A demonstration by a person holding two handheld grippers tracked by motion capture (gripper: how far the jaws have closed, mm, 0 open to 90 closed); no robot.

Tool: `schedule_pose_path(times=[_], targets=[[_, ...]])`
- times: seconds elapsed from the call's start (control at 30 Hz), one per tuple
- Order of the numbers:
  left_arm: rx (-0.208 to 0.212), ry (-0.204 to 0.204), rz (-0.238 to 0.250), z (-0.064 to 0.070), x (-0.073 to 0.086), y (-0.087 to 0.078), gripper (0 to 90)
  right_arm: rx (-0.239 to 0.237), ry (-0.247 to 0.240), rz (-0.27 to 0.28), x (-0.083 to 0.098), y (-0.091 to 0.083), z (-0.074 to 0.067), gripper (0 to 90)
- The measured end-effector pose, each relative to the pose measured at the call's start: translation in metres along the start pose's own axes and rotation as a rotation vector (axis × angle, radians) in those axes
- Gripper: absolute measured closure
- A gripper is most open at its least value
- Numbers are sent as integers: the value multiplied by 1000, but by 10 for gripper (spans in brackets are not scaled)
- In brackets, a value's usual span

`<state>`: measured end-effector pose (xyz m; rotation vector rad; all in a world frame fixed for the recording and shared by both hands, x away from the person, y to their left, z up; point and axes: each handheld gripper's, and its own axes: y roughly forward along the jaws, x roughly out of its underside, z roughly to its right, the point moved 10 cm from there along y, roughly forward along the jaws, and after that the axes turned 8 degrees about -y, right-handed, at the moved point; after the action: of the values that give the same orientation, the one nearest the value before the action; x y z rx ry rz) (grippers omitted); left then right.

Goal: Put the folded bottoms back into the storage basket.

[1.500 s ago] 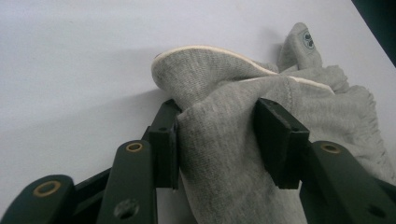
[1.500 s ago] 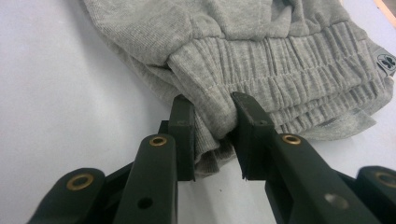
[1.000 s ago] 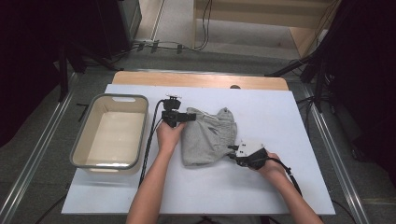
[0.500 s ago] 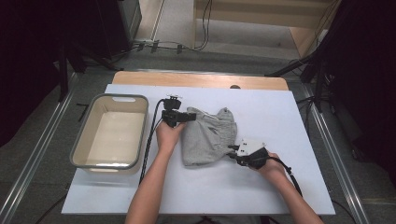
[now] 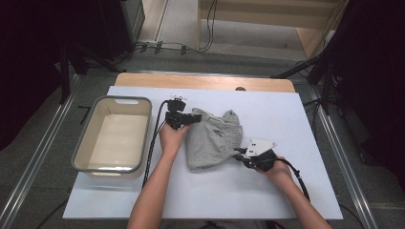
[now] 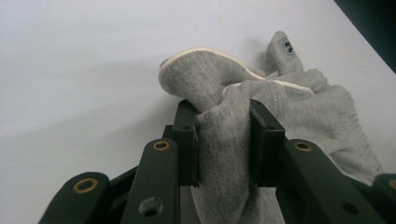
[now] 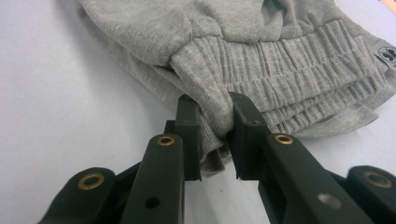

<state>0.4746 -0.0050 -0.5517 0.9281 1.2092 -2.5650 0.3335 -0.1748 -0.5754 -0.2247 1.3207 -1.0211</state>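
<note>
- From above, I see the pale blue-white tabletop sheet (image 5: 286, 191) evenly and brightly lit, while the room beyond it falls into near-black at both upper corners.
- Shadows stay soft and short: a faint one lies beside the crumpled grey knitted cotton garment (image 5: 212, 138), another inside the cream plastic tub with the grey rim (image 5: 80, 157).
- No glare on the sheet; the high view is slightly soft throughout.
- Along my left gripper, the cloth's weave reads sharply, and the black jaws blur at the bottom edge.
- Along my right gripper, the ribbed waistband is crisp, with a grey shadow under the fabric's fold.
</note>
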Motion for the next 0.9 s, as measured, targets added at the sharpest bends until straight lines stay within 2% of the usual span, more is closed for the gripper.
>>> schedule_pose_path(times=[0.1, 0.3, 0.9], targets=[[0, 17, 16, 4, -2, -2, 687, -14, 32, 15, 0, -2, 1, 742], [11, 40, 31, 11, -4, -6, 688, -24, 59, 33, -1, -4, 2, 745], [52, 80, 73, 31, -11, -17, 693, -49, 115, 89, -6, -16, 5, 749]])
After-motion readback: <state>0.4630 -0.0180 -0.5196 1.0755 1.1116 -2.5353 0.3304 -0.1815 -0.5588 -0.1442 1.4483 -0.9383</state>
